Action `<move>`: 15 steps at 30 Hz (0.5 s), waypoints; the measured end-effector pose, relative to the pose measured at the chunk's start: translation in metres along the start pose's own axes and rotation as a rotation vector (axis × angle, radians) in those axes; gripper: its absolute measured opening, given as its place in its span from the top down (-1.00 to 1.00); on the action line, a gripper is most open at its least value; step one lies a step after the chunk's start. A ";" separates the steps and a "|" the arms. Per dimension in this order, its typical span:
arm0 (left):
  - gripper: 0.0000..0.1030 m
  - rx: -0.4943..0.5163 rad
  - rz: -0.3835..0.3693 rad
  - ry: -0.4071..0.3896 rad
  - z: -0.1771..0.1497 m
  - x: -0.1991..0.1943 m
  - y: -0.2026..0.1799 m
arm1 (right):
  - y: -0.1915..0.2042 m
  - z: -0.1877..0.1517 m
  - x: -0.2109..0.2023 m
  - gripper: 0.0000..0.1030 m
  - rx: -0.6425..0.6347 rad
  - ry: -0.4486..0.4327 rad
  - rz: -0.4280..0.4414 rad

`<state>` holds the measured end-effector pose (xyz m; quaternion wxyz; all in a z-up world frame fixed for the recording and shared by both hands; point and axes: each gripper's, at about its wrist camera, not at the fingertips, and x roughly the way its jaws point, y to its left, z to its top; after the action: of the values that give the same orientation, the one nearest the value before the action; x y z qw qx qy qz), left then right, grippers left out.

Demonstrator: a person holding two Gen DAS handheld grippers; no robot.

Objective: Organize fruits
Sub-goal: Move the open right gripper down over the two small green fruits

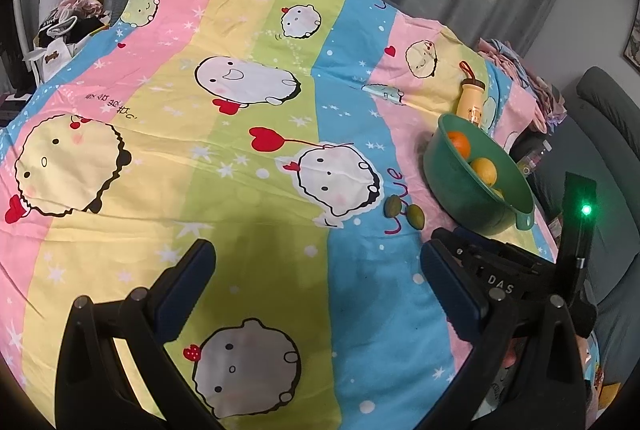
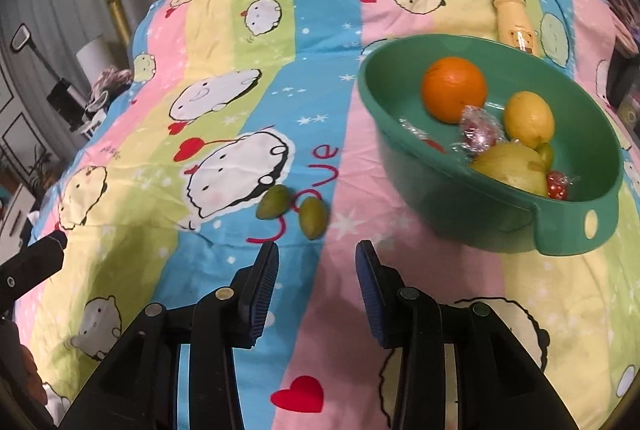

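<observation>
Two small green fruits lie side by side on the striped cartoon bedsheet, one to the left [image 2: 273, 202] and one to the right [image 2: 313, 217]; they also show in the left wrist view [image 1: 393, 206] [image 1: 415, 217]. A green bowl [image 2: 576, 230] to their right holds an orange [image 2: 454, 89], a lemon [image 2: 529, 119], a pale green fruit [image 2: 510, 166] and wrapped candies [image 2: 478, 130]. My right gripper [image 2: 317, 262] is open and empty, just in front of the two green fruits. My left gripper [image 1: 316, 262] is open and empty over the sheet, left of the bowl [image 1: 448, 166].
A beige bottle with a bear print [image 2: 514, 16] lies on the sheet behind the bowl. Folded clothes [image 1: 532, 78] and a grey sofa [image 1: 608, 134] are at the right. A cluttered stand [image 1: 68, 30] is at the far left. Curtains hang behind the bed.
</observation>
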<state>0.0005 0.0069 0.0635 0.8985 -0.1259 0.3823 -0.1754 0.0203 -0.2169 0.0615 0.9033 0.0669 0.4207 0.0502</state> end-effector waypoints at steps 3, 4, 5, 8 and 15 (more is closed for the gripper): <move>-0.99 -0.007 -0.003 0.001 0.001 0.000 0.001 | 0.003 0.001 0.001 0.21 -0.005 0.003 -0.005; -0.99 -0.010 -0.005 0.003 0.001 0.000 0.001 | 0.004 0.001 0.001 0.21 -0.009 0.002 -0.008; -0.99 -0.012 -0.007 0.004 0.001 0.000 0.001 | 0.004 0.001 0.002 0.21 -0.010 0.002 -0.012; -0.99 -0.019 -0.011 0.005 0.002 0.001 0.003 | 0.005 0.002 0.004 0.21 -0.011 0.007 -0.017; -0.99 -0.041 -0.015 0.008 0.004 0.002 0.008 | 0.012 0.007 0.019 0.21 -0.014 0.038 -0.010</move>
<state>0.0066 0.0139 0.0621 0.8928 -0.1463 0.3885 -0.1747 0.0374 -0.2028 0.0538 0.8960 0.0573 0.4376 0.0499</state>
